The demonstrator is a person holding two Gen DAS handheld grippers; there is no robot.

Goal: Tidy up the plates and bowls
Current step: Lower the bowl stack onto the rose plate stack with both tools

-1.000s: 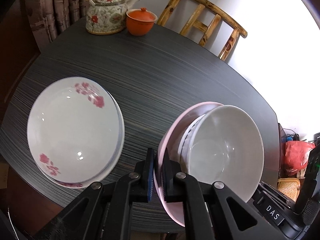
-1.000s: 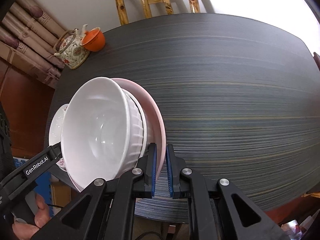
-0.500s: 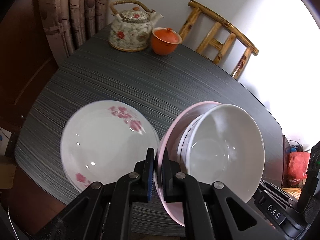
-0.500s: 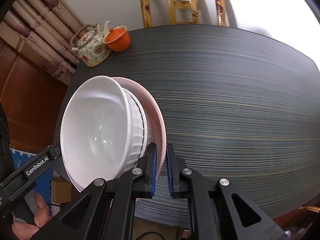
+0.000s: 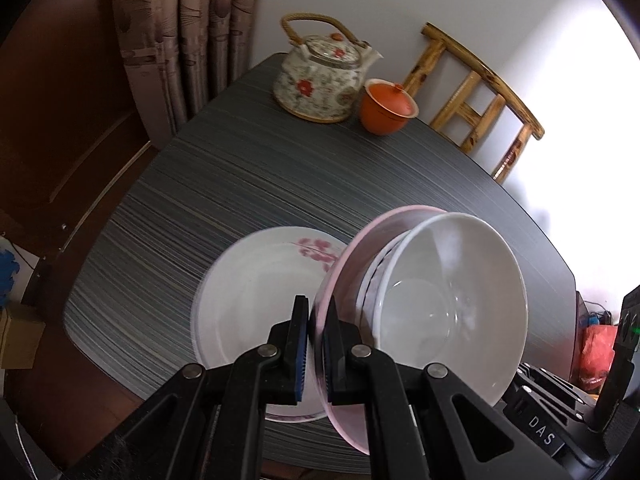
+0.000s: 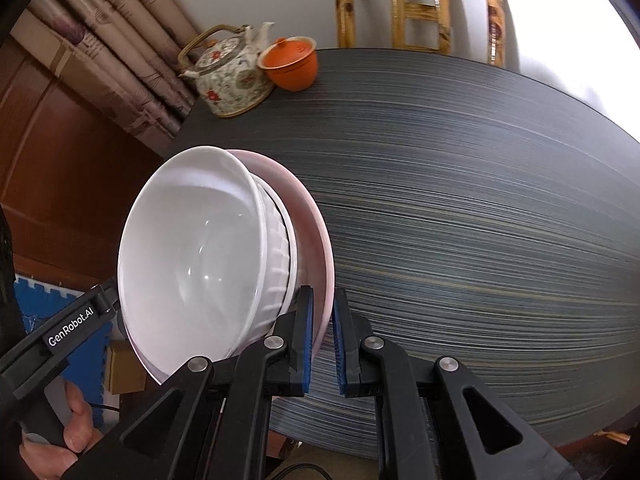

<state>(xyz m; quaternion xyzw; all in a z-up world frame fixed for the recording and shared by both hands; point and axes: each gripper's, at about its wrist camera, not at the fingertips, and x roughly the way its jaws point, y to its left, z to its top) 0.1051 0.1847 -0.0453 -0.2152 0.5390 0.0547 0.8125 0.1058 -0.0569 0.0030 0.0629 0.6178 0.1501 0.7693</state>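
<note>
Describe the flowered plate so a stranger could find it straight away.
On the dark striped table, look at the near edge, far from the floral teapot. The shallow white plate with red blossoms lies flat there, beside the lifted pink plate, which is plain.

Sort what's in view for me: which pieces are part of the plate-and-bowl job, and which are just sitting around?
Part of the job:
pink plate, gripped at its rim by both the left claw and right claw
white bowl on it, with a ribbed bowl nested under
flowered plate on the table

Just lying about:
teapot
orange lidded cup
wooden chair
</note>
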